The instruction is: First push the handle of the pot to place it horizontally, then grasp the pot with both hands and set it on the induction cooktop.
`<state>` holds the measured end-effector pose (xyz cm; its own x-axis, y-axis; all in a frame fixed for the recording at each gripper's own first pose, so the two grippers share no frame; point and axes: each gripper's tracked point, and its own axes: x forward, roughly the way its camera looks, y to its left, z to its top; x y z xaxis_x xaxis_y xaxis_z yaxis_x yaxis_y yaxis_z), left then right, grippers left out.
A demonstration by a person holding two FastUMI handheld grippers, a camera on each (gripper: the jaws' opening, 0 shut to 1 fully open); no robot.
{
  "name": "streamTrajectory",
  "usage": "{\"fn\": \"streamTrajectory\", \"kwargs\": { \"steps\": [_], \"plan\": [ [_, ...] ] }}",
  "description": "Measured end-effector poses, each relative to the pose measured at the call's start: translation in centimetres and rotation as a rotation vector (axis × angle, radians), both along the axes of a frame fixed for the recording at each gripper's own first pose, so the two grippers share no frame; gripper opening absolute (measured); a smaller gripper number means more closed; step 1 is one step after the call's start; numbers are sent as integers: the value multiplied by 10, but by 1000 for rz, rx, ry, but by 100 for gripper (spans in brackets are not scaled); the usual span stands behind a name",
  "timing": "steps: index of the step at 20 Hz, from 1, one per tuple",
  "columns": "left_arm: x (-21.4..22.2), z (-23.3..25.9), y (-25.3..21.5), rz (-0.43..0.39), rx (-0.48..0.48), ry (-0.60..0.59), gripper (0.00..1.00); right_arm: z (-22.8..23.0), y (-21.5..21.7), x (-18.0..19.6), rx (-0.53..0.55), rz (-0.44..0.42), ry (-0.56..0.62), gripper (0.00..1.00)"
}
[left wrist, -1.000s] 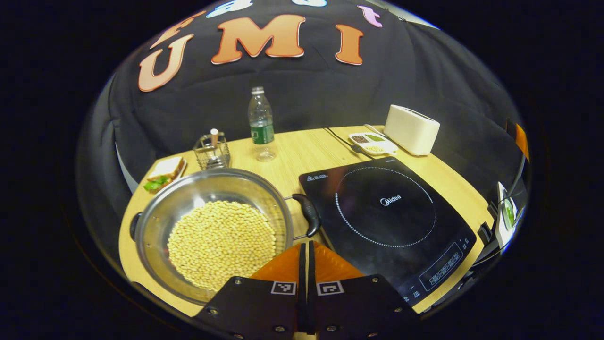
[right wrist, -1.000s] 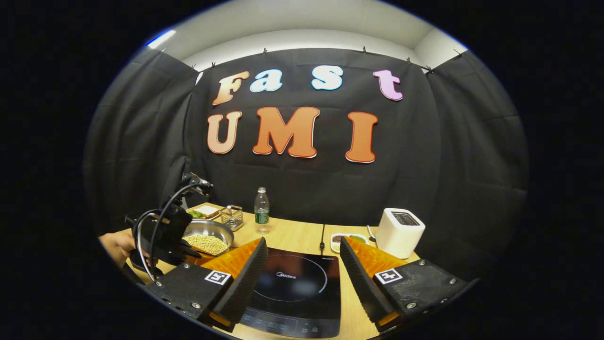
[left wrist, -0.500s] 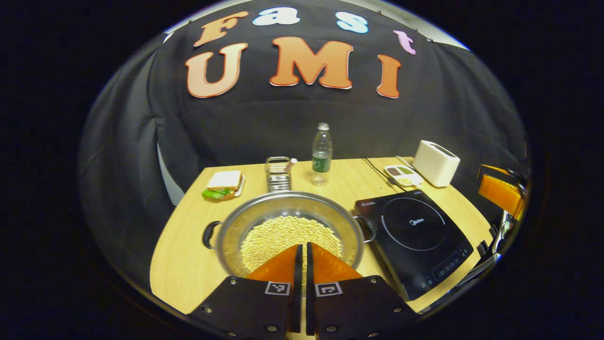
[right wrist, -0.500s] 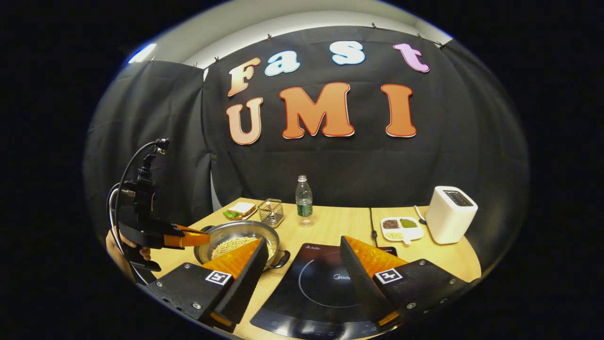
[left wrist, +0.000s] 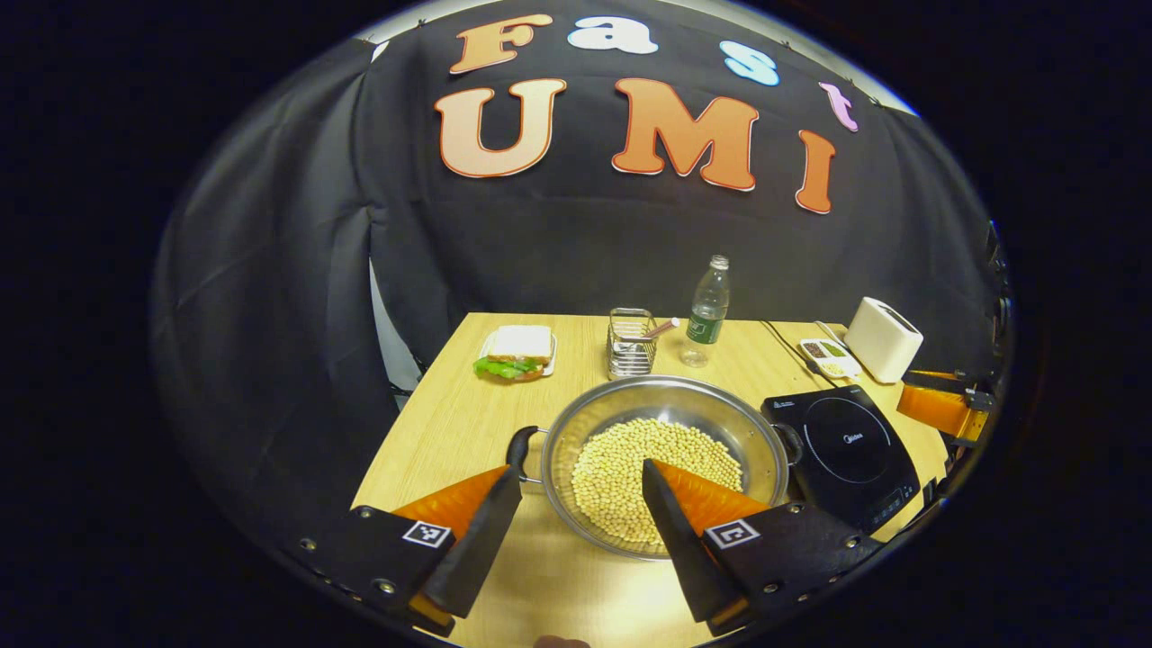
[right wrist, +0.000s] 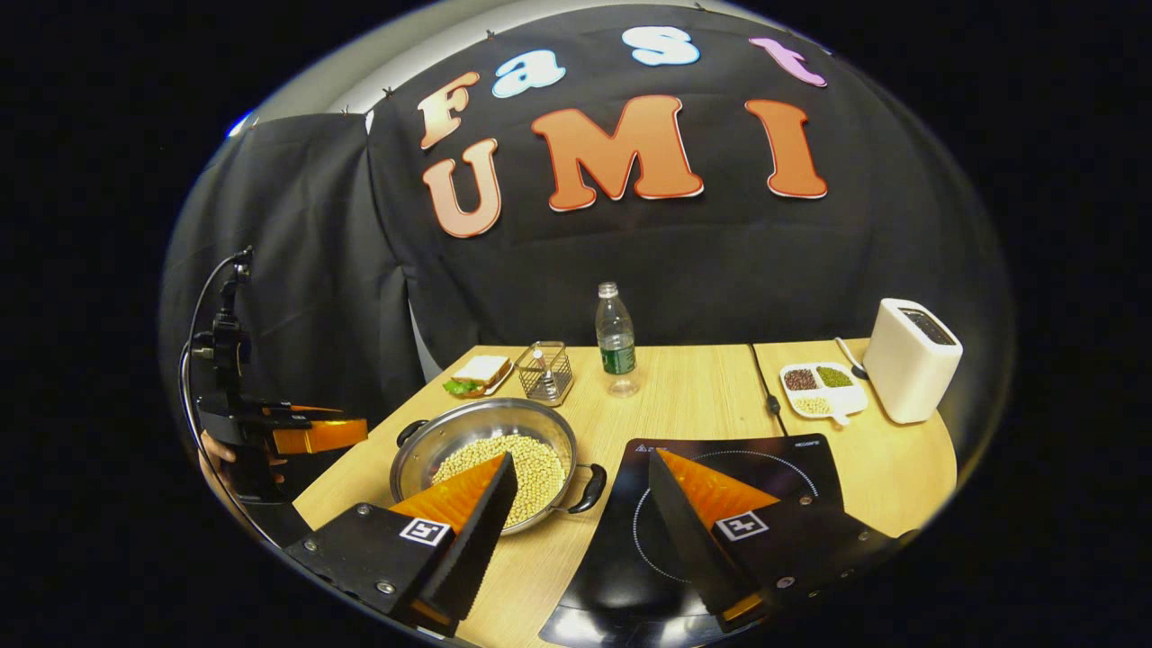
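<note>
Opening from pressed together half a second ago, the left claw (left wrist: 576, 513) now hangs spread, apparently above the shiny steel pot of soybeans (left wrist: 666, 459) at lower centre, beside the black induction cooktop (left wrist: 850, 454). The right claw (right wrist: 580, 517) is spread too; handles look level, grasping next.

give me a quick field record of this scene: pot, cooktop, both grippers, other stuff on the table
pot: steel pot full of yellow beans, on the wooden table, beside the cooktop, not on it
pot handles: left handle, right handle, neither gripped
cooktop: black induction cooktop, bare
left hand-held gripper: open, above the pot's near side
right hand-held gripper: open, above the gap between pot and cooktop
other items: sandwich, wire basket, water bottle, toaster, divided dish
</note>
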<state>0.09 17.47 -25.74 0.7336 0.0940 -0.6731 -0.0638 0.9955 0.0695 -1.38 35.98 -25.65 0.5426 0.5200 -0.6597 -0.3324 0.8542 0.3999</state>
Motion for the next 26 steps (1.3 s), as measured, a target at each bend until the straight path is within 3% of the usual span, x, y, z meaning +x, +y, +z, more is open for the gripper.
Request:
{"fn": "streamTrajectory", "kwargs": {
  "steps": [2,13,21,26],
  "plan": [
    [10,-6,6,-48,-25,7,87,-12,15,-3,14,31,65,91],
    [31,-60,35,-60,-42,134,87,-95,54,-6,-58,55,354,92],
    [38,-103,48,-43,-76,195,87,-137,67,-2,-151,45,411,88],
    [43,-122,54,-28,-71,218,87,-149,74,-1,-204,60,405,80]
  ]
}}
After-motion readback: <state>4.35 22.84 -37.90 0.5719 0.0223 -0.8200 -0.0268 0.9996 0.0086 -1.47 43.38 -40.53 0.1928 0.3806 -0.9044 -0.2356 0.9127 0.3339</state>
